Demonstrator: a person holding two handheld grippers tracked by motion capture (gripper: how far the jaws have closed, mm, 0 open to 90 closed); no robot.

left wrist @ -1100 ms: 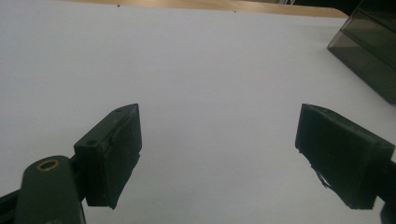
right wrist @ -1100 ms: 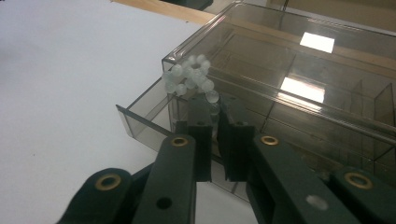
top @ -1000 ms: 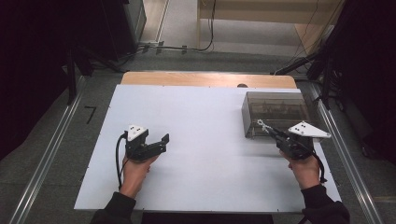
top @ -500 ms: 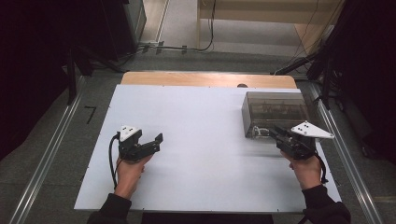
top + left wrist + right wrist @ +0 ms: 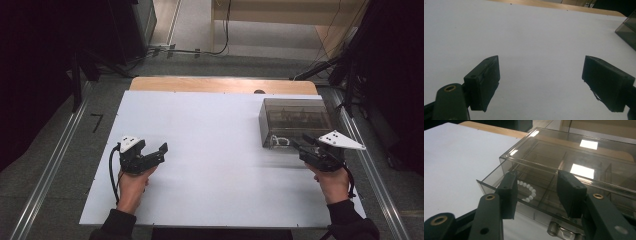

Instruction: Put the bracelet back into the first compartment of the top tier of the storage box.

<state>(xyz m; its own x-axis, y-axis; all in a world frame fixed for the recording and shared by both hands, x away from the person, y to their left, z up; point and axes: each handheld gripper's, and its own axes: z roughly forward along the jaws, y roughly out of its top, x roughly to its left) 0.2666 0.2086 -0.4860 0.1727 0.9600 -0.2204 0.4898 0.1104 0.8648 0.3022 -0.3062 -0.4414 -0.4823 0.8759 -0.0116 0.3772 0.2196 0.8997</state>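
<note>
**Right gripper opens at the drawer of the smoked box**

The right gripper (image 5: 536, 192) stands at the front of a smoked transparent organizer box (image 5: 295, 120), its jaws part-way apart and just now opening; nothing is pinched between them, though the open drawer's front edge (image 5: 499, 187) and its metal knob (image 5: 554, 230) lie close below. The left gripper (image 5: 541, 82) hovers over the bare white board (image 5: 210, 150), jaws wide and empty, well apart from the box.

The box sits at the right far part of the board. Its lower drawer is pulled partly out, and a string of white beads (image 5: 529, 191) lies curled in the front compartment of the drawer.

By the look of it, the beads have been set down in the drawer and the grip let go; closing the drawer seems to be what is left. That would call for drawing the right gripper back clear of the drawer lip, then pushing on the drawer front squarely so that the light box does not slide on the board.

Count: two grippers, one box, one drawer out, one bead string, one knob.
</note>
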